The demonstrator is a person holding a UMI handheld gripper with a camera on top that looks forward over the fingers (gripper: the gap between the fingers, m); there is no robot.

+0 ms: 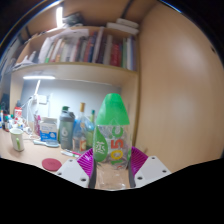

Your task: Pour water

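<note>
A clear plastic bottle (111, 140) with a green cap and a green label stands upright between my gripper's fingers (112, 166). Both magenta pads (88, 160) press against its sides, so the gripper is shut on it. The bottle's lower part looks clear, and its base is hidden below the fingers. I cannot tell whether it rests on the desk or is lifted off it.
A wooden desk (45, 155) holds several bottles and jars (66, 128) to the left and a small pink lid (51, 163). A wooden panel (175, 90) rises at the right. A shelf of books (85, 47) hangs above.
</note>
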